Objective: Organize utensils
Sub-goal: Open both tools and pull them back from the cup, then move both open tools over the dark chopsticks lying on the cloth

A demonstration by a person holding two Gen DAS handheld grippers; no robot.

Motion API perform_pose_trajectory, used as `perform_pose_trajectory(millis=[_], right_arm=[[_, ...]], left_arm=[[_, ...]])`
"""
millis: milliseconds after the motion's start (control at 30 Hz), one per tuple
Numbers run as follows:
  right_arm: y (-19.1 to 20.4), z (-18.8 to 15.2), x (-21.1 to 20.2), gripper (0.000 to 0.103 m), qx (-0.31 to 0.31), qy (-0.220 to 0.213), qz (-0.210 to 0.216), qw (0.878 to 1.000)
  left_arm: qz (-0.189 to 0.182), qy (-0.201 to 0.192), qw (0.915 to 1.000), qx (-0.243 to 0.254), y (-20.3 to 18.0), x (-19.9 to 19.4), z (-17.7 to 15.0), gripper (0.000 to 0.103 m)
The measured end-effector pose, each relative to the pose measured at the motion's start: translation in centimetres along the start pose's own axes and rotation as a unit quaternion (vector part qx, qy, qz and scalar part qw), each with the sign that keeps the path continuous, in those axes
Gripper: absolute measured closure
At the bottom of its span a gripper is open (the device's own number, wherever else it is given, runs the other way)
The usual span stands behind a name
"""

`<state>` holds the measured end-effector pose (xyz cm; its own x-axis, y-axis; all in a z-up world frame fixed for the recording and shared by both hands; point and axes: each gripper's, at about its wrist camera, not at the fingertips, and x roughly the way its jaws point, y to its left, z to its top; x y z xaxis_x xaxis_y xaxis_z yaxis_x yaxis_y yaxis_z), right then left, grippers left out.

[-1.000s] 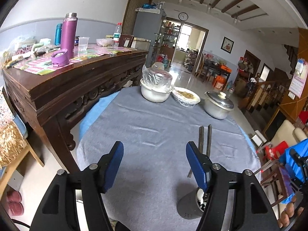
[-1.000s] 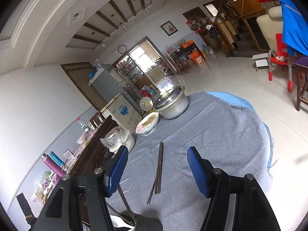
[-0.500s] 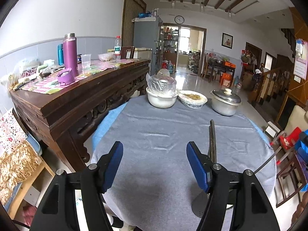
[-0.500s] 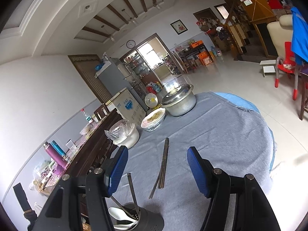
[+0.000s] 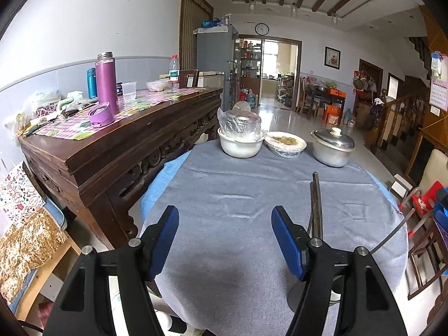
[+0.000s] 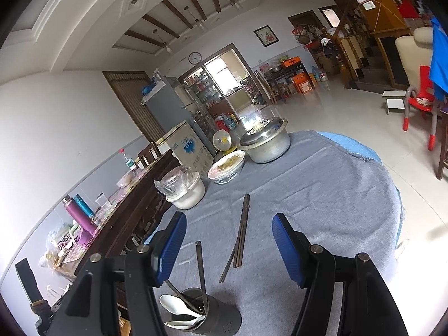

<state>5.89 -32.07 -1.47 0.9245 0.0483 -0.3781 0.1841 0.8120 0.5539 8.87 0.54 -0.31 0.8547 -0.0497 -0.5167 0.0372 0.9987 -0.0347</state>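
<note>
Several dark chopsticks [image 6: 242, 231] lie loose on the grey tablecloth [image 6: 322, 196]; the left wrist view shows them [image 5: 316, 198] just right of my left gripper. A grey perforated utensil holder [image 6: 212, 317] stands at the near edge with white spoons [image 6: 175, 305] and a dark chopstick upright in it; in the left wrist view the holder [image 5: 296, 296] is mostly hidden behind the right finger. My left gripper [image 5: 225, 240] is open over bare cloth. My right gripper [image 6: 228, 242] is open above the table, with the chopsticks ahead between its fingers.
At the table's far side stand a white bowl with a plastic bag [image 5: 240, 140], a wrapped dish of food [image 5: 285, 144] and a lidded metal pot [image 5: 331, 145]. A dark wooden sideboard [image 5: 117, 145] with a purple flask [image 5: 106, 81] runs along the left. A red chair [image 6: 420, 106] stands right.
Both views have rolled toward level. The holder's spoons and upright chopstick have come into the right wrist view. Both grippers stay open at the same width.
</note>
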Motion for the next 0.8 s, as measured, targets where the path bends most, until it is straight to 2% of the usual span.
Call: perform_pose_trajectory(millis=[800], right_arm=[[-1.0, -0.1, 1.1, 0.035, 0.012, 0.006, -0.018, 1.000]], left_arm=[[0.006, 0.013, 0.9999, -0.001, 0.4, 1.5, 0.0, 0.033]])
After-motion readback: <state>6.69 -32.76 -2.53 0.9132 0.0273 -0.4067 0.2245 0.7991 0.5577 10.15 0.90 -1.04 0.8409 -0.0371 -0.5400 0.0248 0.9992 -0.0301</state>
